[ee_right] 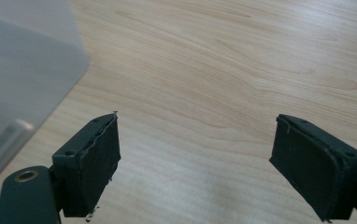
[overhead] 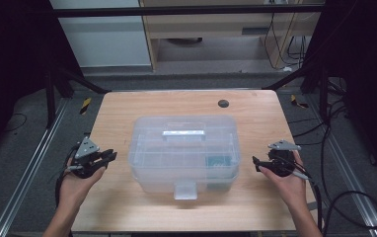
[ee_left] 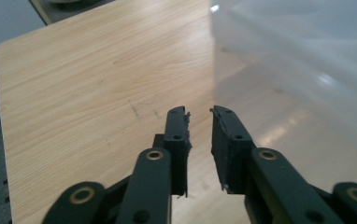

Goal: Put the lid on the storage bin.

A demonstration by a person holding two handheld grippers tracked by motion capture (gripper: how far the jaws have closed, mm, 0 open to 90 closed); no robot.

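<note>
- High view: a clear plastic box (overhead: 184,153) with a shut lid sits in the middle of the desk (overhead: 127,106), between the two hands and apart from both. It looks stiff, light and smooth, so likely slippery; the two short ends offer the best hold, one per side, or else the flat handle (overhead: 184,133) on the lid.
- High view: inside, dividers make small compartments; one at the front right holds something greenish (overhead: 219,161), too blurred to name. The rest look bare.
- Left gripper view: the left hand-held gripper (ee_left: 199,116) has its jaws a narrow gap apart, with nothing between them; the box wall (ee_left: 303,70) is close on its right.
- Right gripper view: the right hand-held gripper (ee_right: 195,140) stands wide open and empty over bare wood, with the box corner (ee_right: 27,70) at its left.
</note>
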